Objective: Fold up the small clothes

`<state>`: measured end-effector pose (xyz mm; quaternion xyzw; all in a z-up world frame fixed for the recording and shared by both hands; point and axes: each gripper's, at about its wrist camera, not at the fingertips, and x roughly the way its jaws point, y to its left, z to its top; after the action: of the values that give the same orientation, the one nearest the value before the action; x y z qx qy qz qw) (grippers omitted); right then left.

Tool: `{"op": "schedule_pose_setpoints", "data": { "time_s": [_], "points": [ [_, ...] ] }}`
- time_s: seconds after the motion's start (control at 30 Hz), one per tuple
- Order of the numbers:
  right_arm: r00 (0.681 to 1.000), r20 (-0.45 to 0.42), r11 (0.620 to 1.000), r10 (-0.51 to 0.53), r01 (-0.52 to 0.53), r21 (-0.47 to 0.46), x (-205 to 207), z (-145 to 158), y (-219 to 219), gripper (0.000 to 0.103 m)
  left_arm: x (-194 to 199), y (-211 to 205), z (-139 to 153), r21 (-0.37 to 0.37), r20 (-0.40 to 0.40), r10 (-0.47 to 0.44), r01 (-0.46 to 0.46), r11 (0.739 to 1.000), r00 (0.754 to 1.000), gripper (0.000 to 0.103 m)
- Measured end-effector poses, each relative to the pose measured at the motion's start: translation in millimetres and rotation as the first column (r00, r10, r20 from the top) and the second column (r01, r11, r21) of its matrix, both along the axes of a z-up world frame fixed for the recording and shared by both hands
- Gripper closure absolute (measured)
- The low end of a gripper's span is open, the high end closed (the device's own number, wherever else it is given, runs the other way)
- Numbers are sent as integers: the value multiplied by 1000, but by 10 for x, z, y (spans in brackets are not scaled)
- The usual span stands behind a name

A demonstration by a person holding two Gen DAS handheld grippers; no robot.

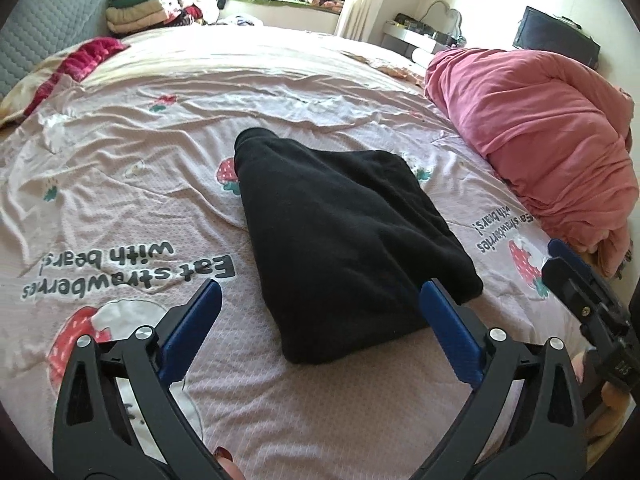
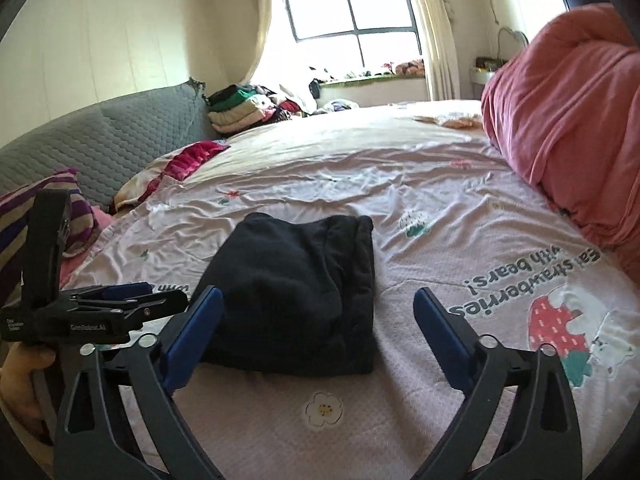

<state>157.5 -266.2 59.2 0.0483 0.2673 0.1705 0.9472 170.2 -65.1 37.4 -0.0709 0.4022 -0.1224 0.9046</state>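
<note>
A black garment [image 1: 340,232] lies folded into a compact bundle on the pink strawberry-print bed sheet [image 1: 120,184]. My left gripper [image 1: 320,288] hovers just short of its near edge, jaws spread wide and blue pads [image 1: 192,332] gripping nothing. The right wrist view shows the same black garment [image 2: 296,288] ahead of my right gripper [image 2: 318,294], which is also open and empty. Each gripper appears in the other's view: the right gripper [image 1: 580,296] at the right edge, the left gripper [image 2: 100,308] at the left, held by a hand [image 2: 24,376].
A bunched pink duvet [image 1: 540,128] fills the bed's right side. A grey quilted headboard [image 2: 100,140], a striped pillow [image 2: 24,216] and a red cloth [image 2: 192,160] lie to the left. A stack of folded clothes [image 2: 240,108] stands beyond the bed near the window.
</note>
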Motion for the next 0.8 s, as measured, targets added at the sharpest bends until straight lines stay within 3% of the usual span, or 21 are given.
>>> {"op": "schedule_pose_setpoints", "data": {
  "time_s": [0.43,0.8],
  "points": [
    [997,74,1000,-13,15,-22,-322,122,57,5,-445,75,37,-25,55,1,0,1000,999,10],
    [990,132,994,-51,63,-91,-618,47,101,5,-785,181,-77,27,78,19,-21,999,997,10]
  ]
}}
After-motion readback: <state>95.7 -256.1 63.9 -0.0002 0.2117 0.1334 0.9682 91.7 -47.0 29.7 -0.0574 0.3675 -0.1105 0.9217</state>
